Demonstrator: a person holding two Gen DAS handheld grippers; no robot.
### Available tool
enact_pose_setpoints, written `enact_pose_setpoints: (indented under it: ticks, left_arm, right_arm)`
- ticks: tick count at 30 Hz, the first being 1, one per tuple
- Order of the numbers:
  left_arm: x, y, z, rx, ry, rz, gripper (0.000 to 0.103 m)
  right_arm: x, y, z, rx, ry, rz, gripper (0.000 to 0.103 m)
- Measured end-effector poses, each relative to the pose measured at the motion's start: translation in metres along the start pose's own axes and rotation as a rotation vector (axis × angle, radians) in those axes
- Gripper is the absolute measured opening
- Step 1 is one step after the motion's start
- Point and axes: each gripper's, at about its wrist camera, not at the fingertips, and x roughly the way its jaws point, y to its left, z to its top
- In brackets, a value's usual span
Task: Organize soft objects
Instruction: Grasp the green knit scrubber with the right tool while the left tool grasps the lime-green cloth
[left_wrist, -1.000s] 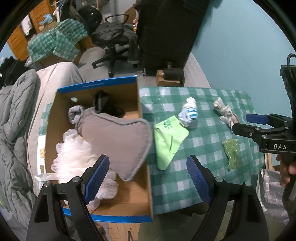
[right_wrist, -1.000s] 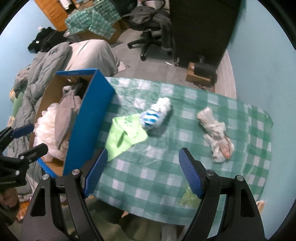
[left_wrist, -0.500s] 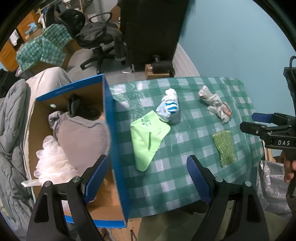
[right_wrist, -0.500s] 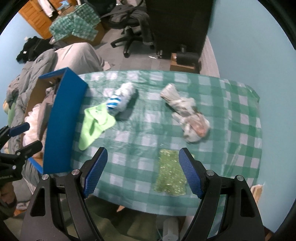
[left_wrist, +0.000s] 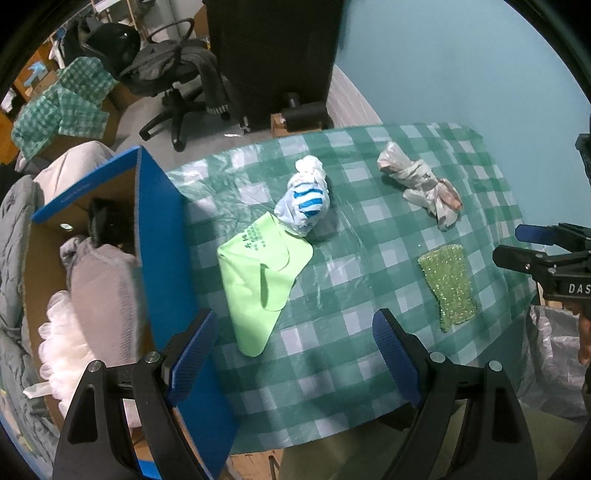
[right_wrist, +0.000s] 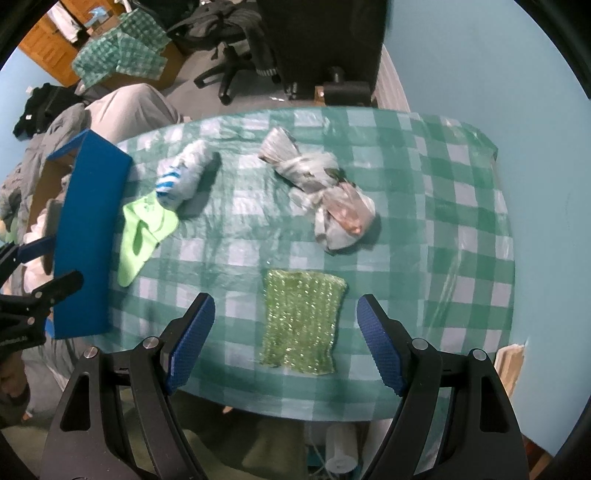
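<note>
Left wrist view: left gripper hangs over the near edge of the green-checked table, jaws spread wide, nothing btwn them. Blue cardboard box stands at the table's left end — inside it a grey pad, white mesh pouf and something dark at the back. On the cloth: lime-green bag flat just beside the box, white/blue striped bundle touching the bag's far corner, crumpled grey-white bundle well apart to the right, green sparkly cloth nearer the front edge.

Right wrist view: right gripper also wide open, empty, hovering above the green sparkly cloth — cloth sits btwn the two blue pads in frame, not touching. Left gripper shows at the far left by the box. Office chair and checked fabric in the bkgd.
</note>
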Motion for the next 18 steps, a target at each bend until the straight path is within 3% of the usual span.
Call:
enact_pose_setpoints:
  ticks: [18]
  left_arm:
    - [0.058,-0.002,0.012,-0.007,0.067,-0.024,0.087]
  right_arm:
    - [0.074,-0.010,-0.024,0.035,0.110,-0.029,0.079]
